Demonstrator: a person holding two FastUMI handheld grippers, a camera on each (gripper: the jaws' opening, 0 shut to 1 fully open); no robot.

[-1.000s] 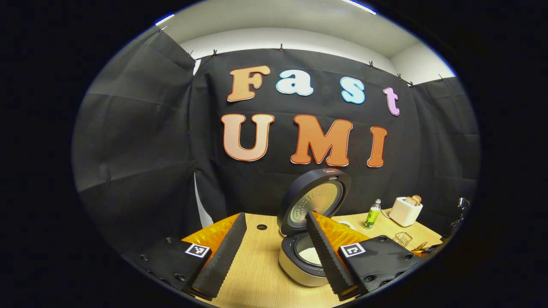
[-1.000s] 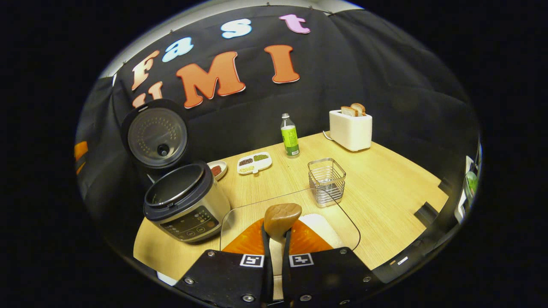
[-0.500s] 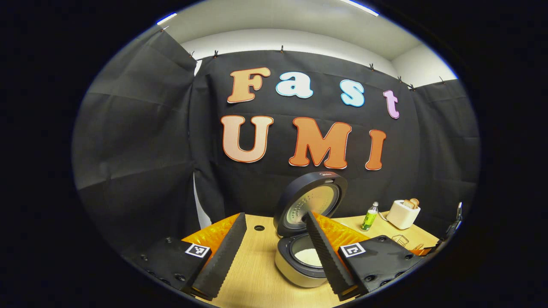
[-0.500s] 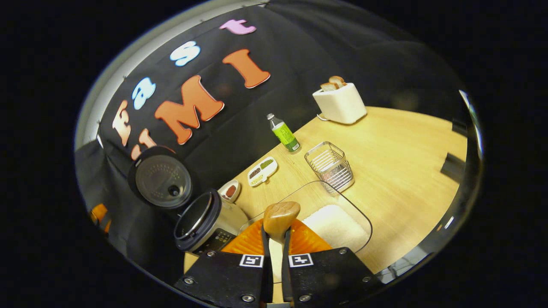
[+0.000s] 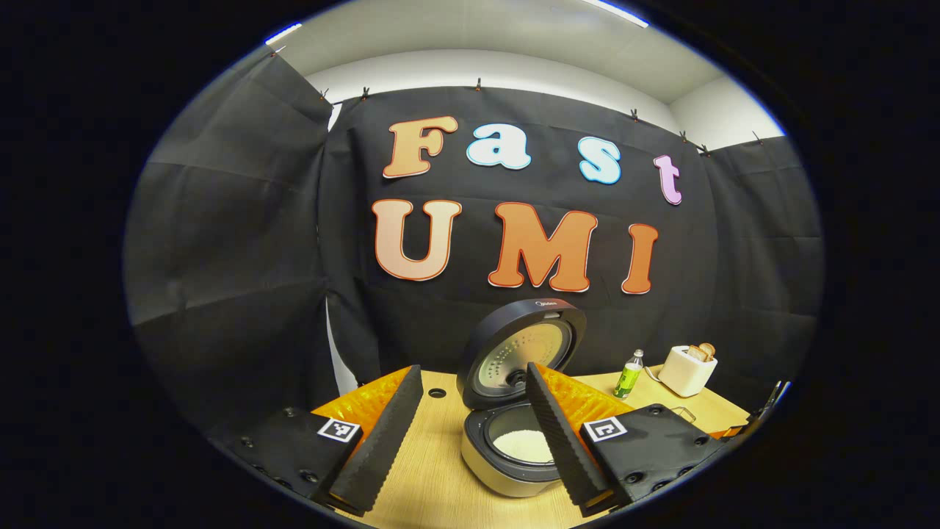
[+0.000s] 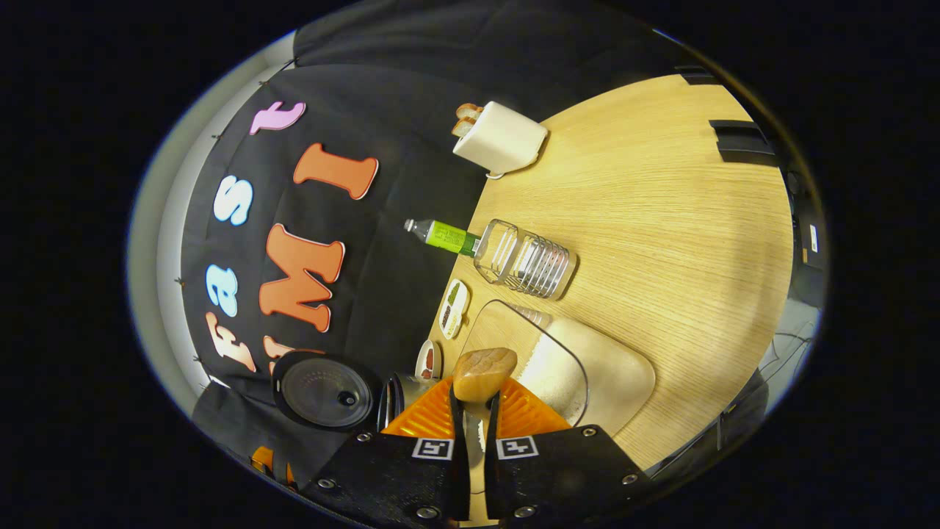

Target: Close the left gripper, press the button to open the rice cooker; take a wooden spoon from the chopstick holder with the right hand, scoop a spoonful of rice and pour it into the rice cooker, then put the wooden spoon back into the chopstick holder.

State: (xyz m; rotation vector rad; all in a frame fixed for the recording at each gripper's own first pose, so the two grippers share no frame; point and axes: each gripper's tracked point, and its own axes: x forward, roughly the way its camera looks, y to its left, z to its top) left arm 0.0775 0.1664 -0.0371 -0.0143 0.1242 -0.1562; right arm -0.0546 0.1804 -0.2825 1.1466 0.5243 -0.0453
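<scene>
Left gripper view showed rice point(image 5: 521, 444) in the open cooker point(image 5: 507, 463); left gripper point(image 5: 470, 433) gaped. Right gripper point(image 6: 475, 430) clamped the spoon point(image 6: 483, 373), bowl forward.

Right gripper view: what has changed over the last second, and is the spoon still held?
The right gripper has rolled hard, so the table, wire holder and toaster now look tipped sideways. It stays shut on the wooden spoon. The left gripper stays open; the rice cooker has drifted slightly left in its view, lid still up.
</scene>
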